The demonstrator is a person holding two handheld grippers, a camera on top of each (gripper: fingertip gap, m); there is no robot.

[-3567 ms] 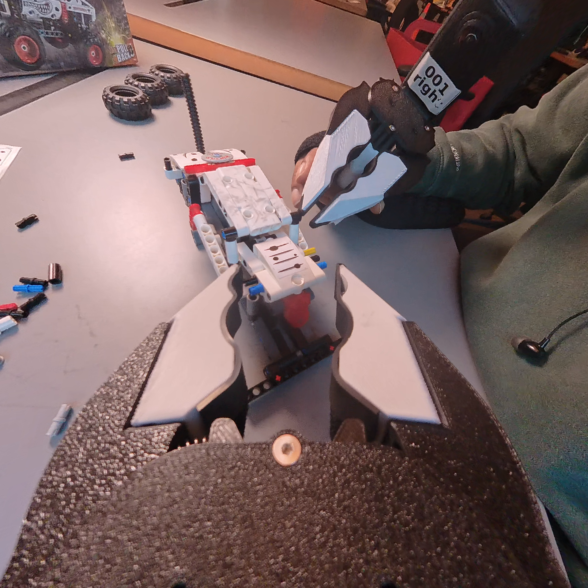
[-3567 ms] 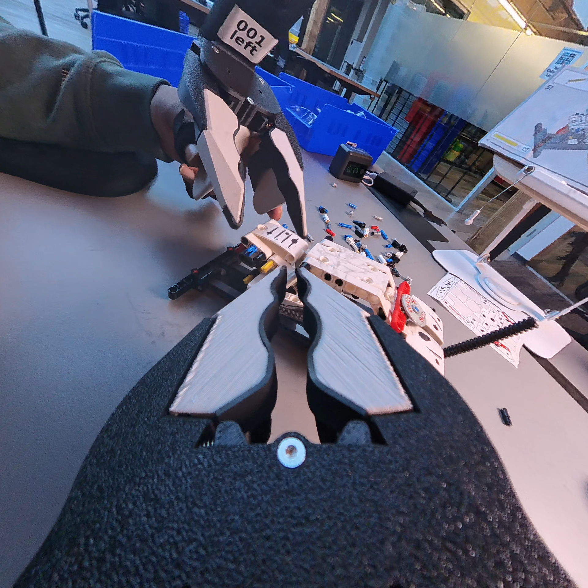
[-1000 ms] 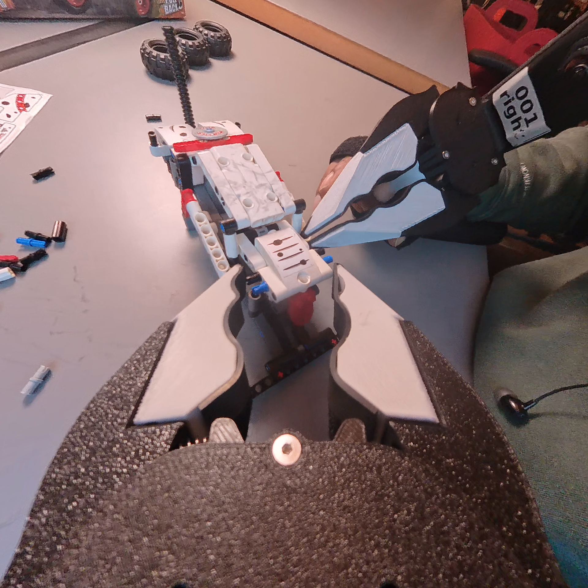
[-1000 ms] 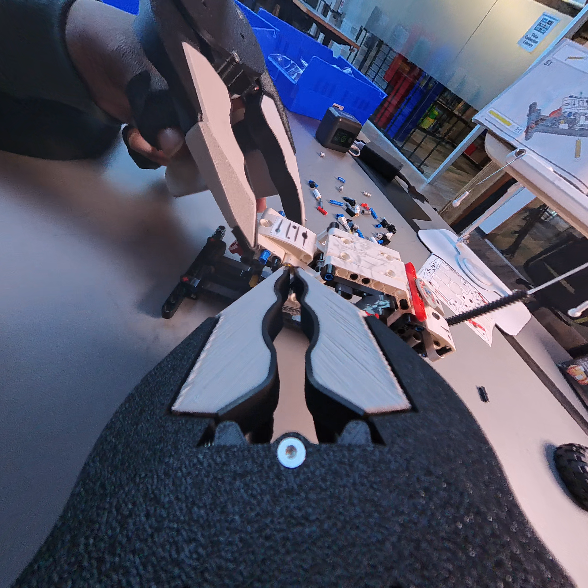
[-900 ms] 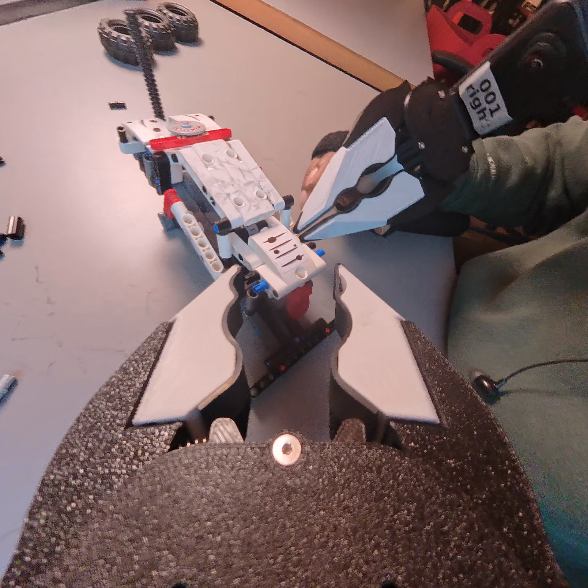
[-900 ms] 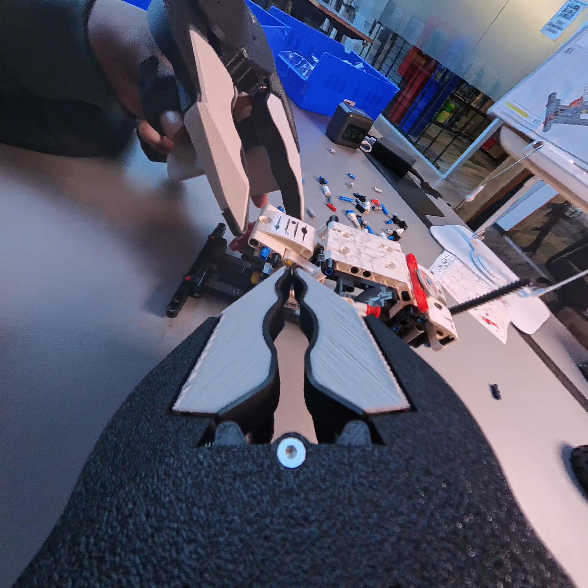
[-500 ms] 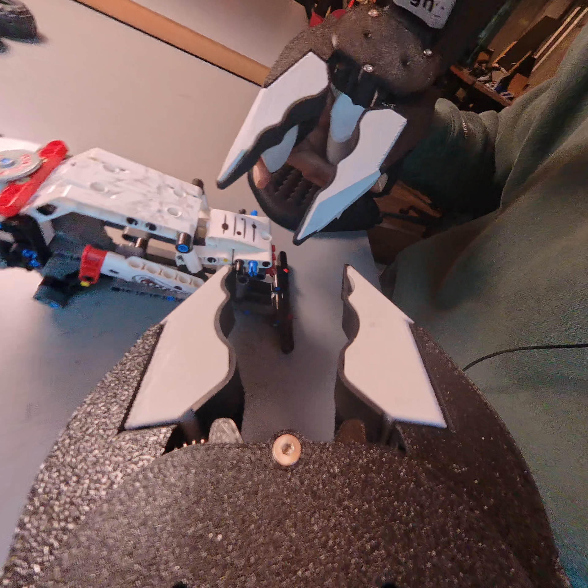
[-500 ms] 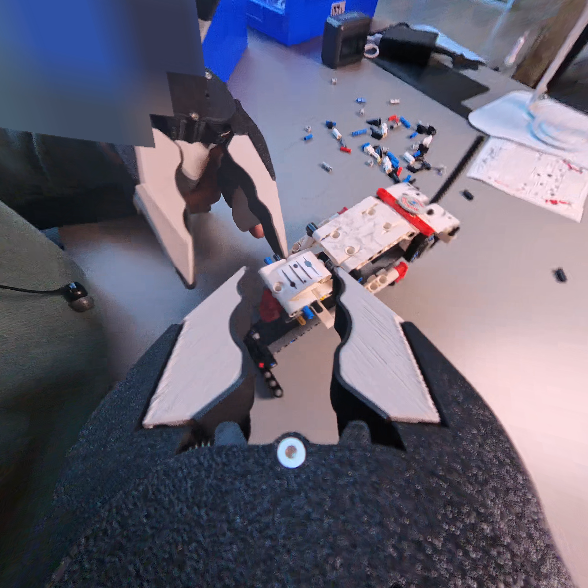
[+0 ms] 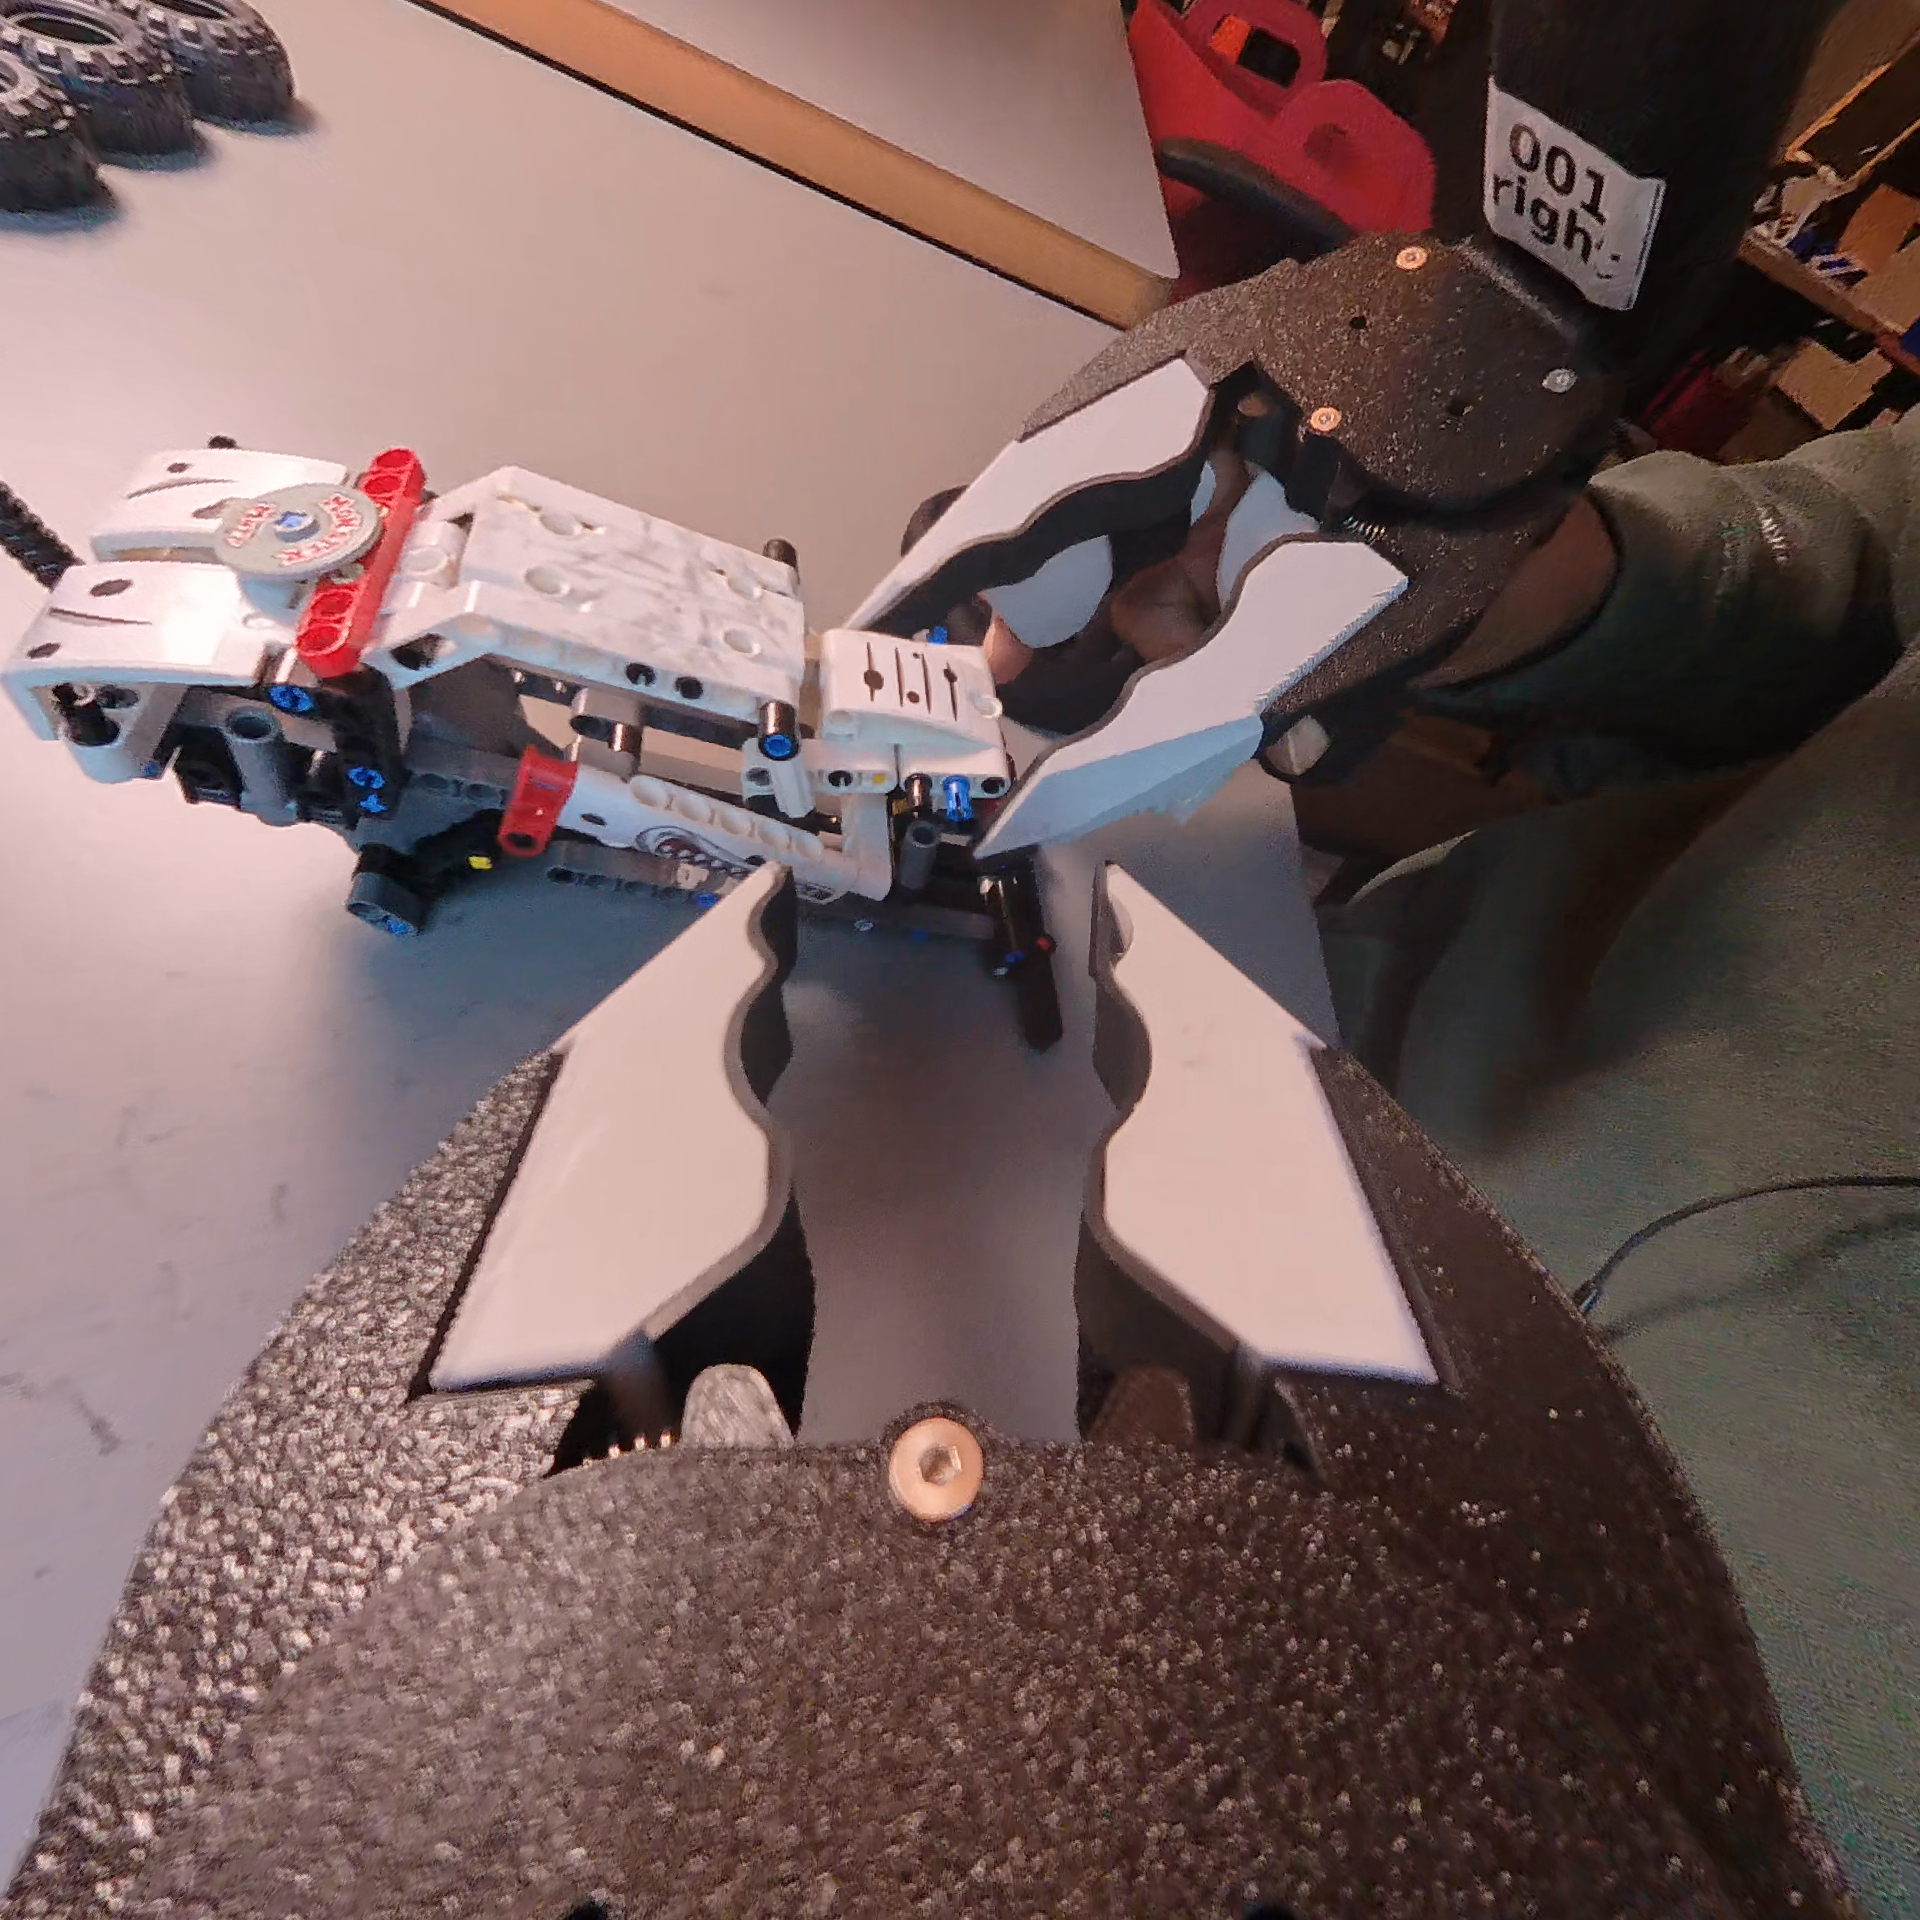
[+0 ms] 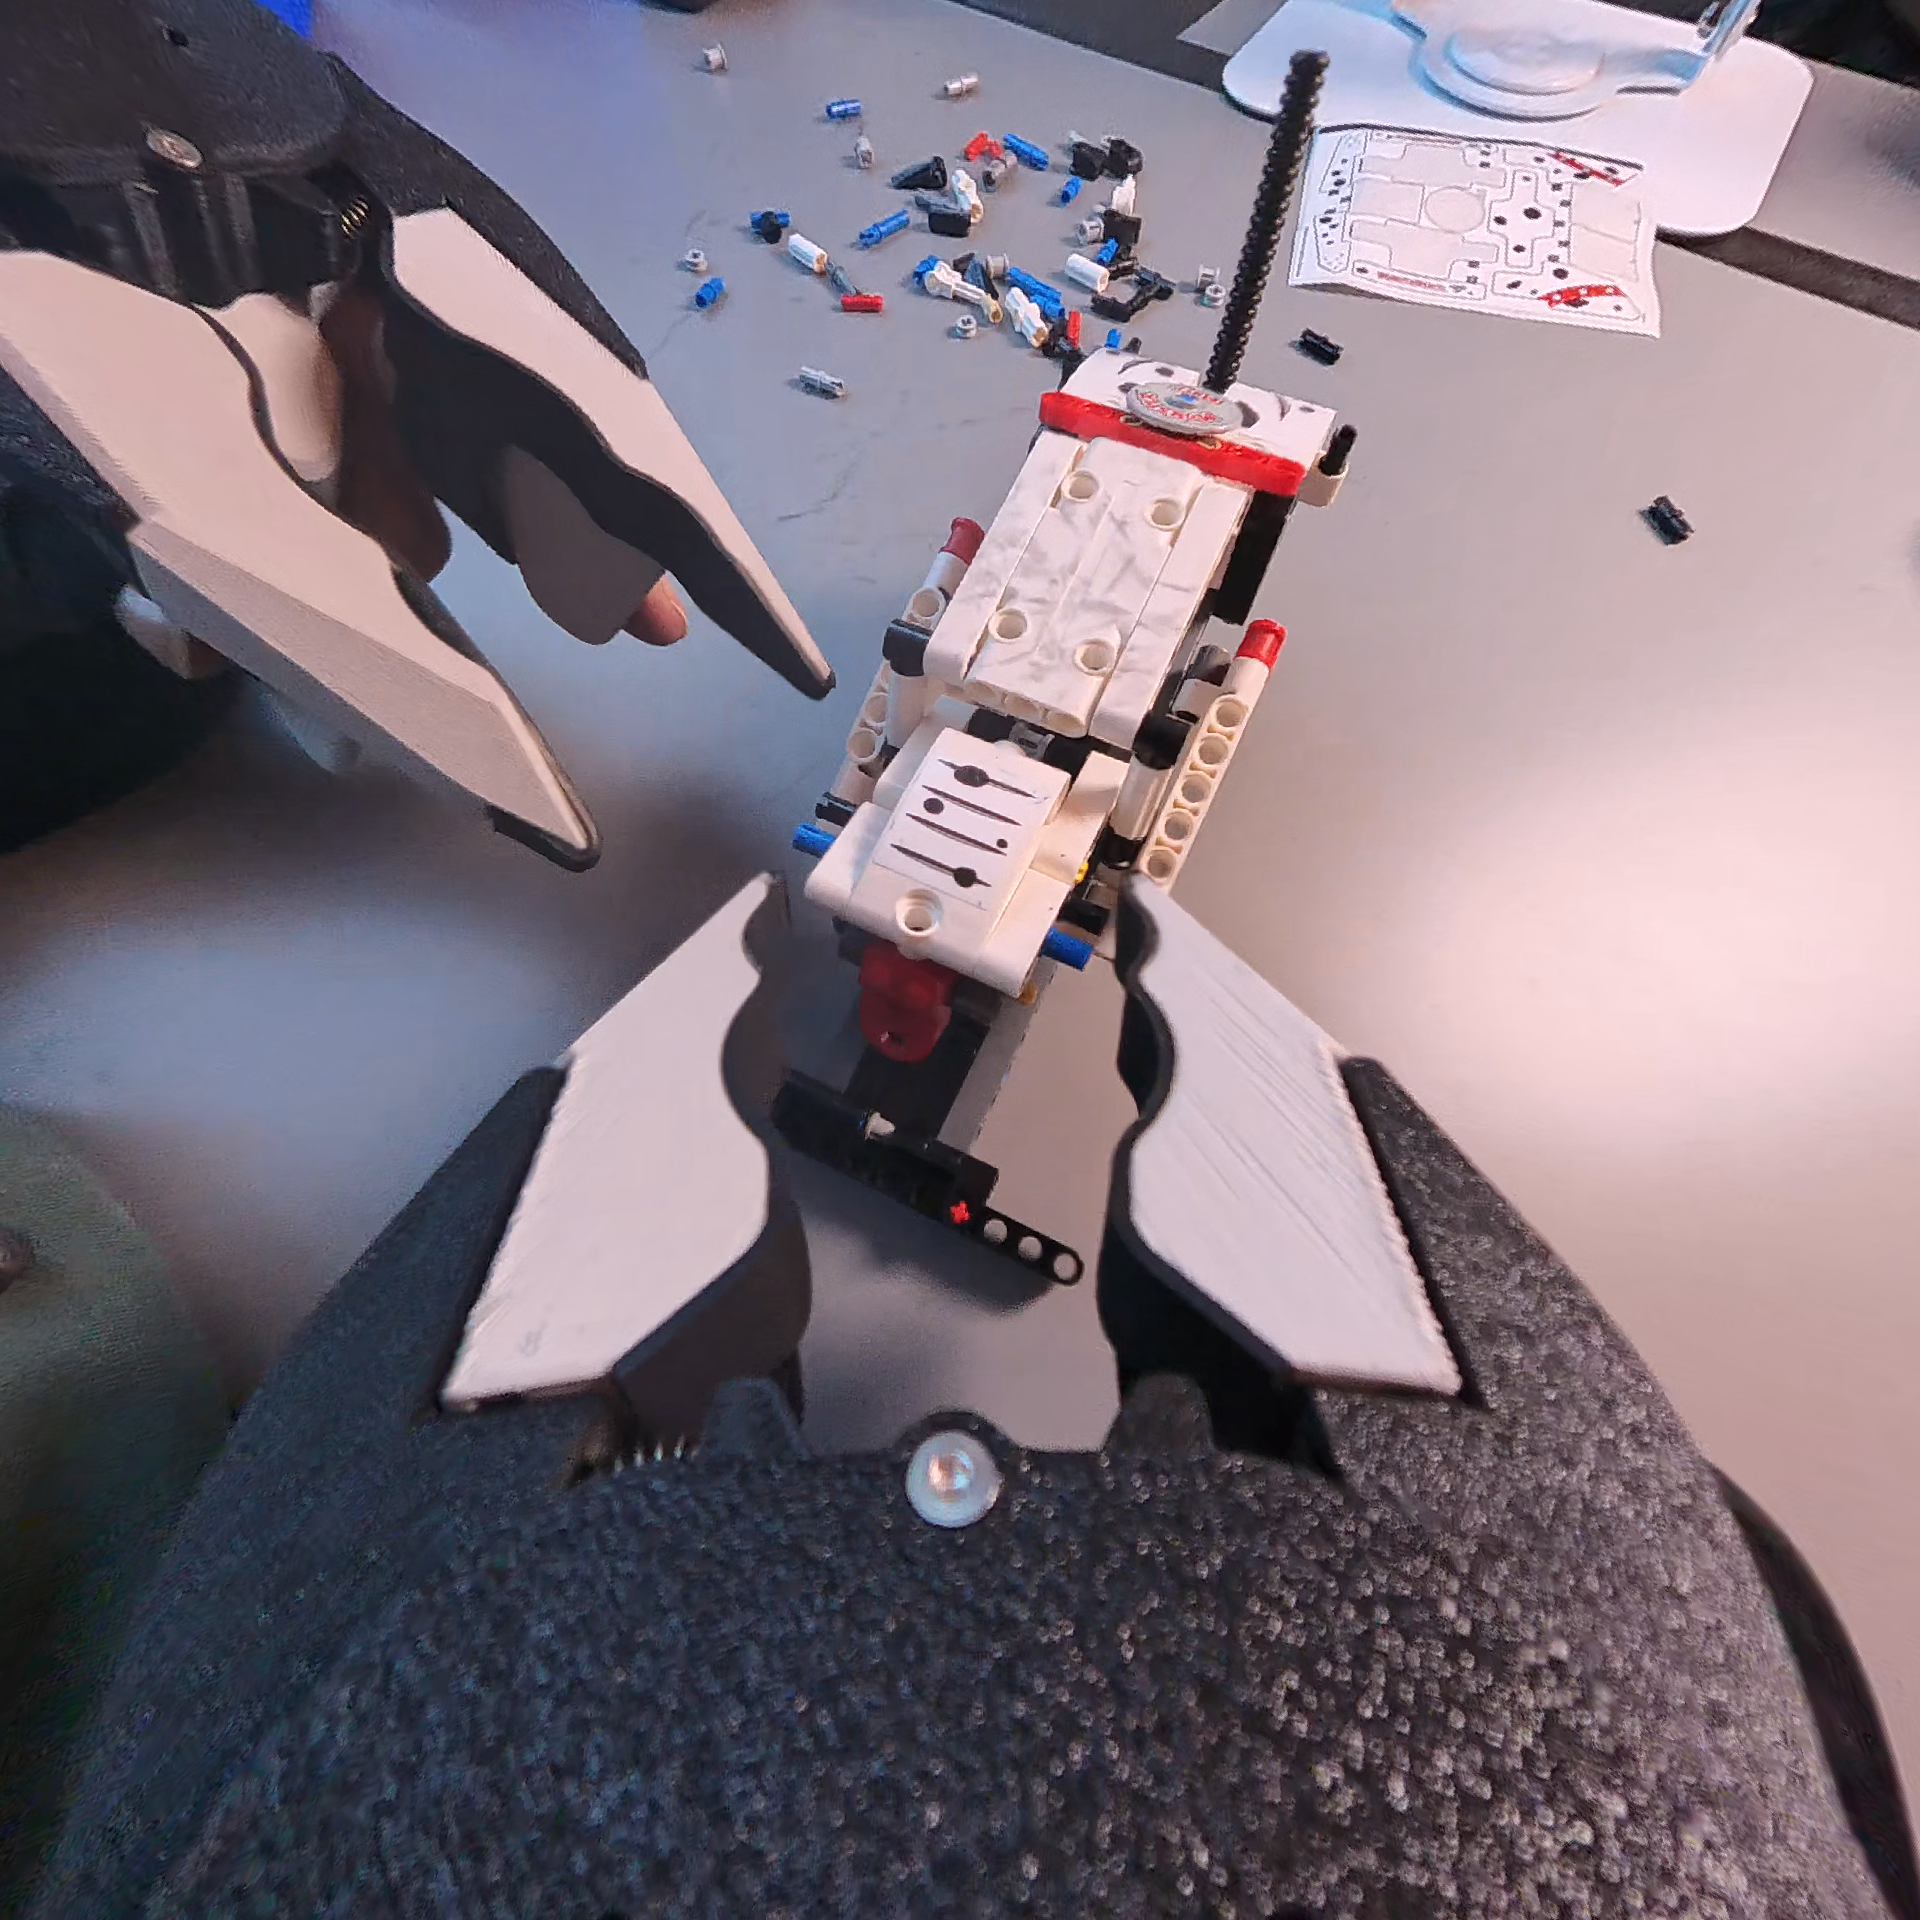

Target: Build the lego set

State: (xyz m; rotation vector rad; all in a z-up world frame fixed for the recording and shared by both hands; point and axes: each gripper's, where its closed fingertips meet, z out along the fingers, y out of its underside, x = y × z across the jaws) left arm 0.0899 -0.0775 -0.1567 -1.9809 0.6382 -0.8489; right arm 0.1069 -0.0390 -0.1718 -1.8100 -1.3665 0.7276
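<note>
**Both grippers open around the front of the half-built truck**

- Lego model sits on the grey tabletop: white panelled body, red beam across the far end, black ribbed rod rising behind it. No wheels fitted.
- Right gripper: jaws wide, holding nothing. The fingers flank the model's near end, where a white slotted panel overhangs a red piece and a black beam with holes. In the left wrist view one fingertip lies at the model's lower corner; contact looks likely but I cannot be sure.
- Left gripper: jaws wide, empty. Its tips sit just short of the model's side, close to the black beam. From the right wrist view it hangs left of the model, tips pointed toward it, apart from the body.
- Loose parts (blue, black, white, red pins and connectors) scattered on the tabletop beyond the model. A printed sheet lies to their right, and two small black pieces lie apart to the right.
- Black tyres rest at the far left corner in the left wrist view, well apart from the model.
- A person's green sleeve sits behind the right gripper.
</note>
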